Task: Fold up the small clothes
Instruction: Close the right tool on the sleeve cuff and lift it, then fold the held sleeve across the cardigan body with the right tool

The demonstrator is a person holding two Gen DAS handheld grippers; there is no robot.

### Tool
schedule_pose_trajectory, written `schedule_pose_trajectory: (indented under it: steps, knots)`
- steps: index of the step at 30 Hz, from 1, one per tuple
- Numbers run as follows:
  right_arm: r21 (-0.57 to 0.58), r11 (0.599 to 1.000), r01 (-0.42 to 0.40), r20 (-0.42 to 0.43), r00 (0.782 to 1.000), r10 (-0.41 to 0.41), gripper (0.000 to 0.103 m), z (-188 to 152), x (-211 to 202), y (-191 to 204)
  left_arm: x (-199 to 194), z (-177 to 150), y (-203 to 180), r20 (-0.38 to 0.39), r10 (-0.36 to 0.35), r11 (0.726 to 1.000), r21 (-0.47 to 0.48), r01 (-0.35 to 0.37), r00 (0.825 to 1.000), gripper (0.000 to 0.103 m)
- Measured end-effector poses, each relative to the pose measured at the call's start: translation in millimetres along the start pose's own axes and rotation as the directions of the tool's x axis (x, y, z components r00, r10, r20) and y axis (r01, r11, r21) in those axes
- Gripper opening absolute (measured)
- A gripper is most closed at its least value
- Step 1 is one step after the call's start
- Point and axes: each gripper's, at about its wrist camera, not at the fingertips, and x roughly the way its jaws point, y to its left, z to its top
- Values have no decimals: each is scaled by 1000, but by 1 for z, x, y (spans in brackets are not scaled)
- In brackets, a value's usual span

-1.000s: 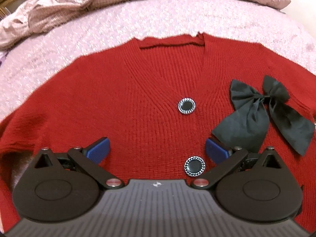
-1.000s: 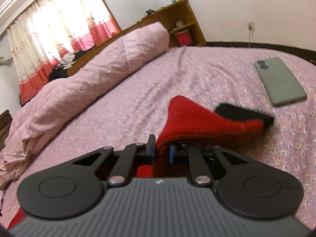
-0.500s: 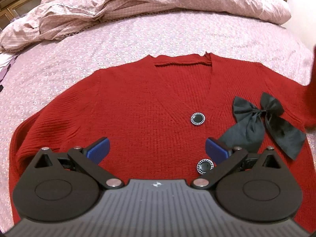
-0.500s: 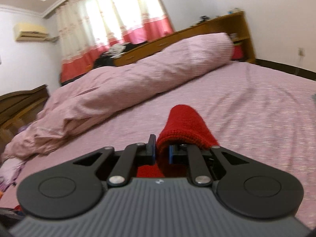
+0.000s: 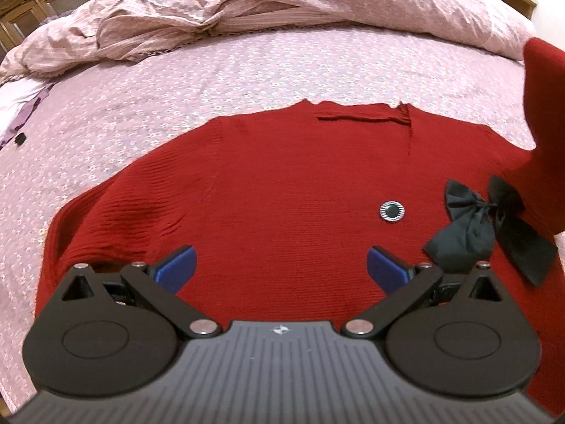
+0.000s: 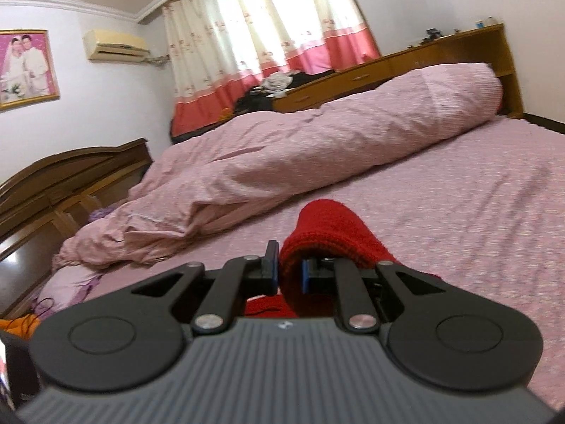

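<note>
A red knit cardigan (image 5: 282, 183) lies flat, front up, on the pink floral bed sheet (image 5: 176, 81). It has a round black-and-silver button (image 5: 391, 210) and a black bow (image 5: 491, 226) on its right side. My left gripper (image 5: 280, 270) is open and empty, hovering over the cardigan's lower middle. My right gripper (image 6: 289, 275) is shut on the cardigan's red sleeve (image 6: 332, 226), held up off the bed. The raised sleeve also shows at the right edge of the left wrist view (image 5: 545, 106), lifted above the bow.
A rumpled pink duvet (image 5: 247, 10) lies along the far side of the bed, also in the right wrist view (image 6: 282, 162). A wooden headboard (image 6: 70, 180) stands at the left, a wooden shelf unit (image 6: 406, 67) and curtains (image 6: 265, 28) behind.
My right gripper has lifted the sleeve and swung it left, over the cardigan's right side. My left gripper has pulled back and shifted left; the lower button has gone out of view.
</note>
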Motion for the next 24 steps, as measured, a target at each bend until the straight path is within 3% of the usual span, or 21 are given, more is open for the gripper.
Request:
schedule_pose_trajectory:
  steps: [8, 15, 24]
  knots:
    - [-35, 995, -97, -92, 991, 93, 15, -25, 28, 45, 2, -4, 24, -12, 30, 998, -53, -31, 999, 103]
    - [-33, 990, -135, -246, 961, 123, 15, -68, 62, 64, 5, -9, 37, -18, 58, 996, -65, -59, 998, 103]
    - [-43, 986, -161, -344, 929, 137, 17, -100, 84, 80, 17, -14, 46, -36, 65, 994, -83, -68, 997, 103]
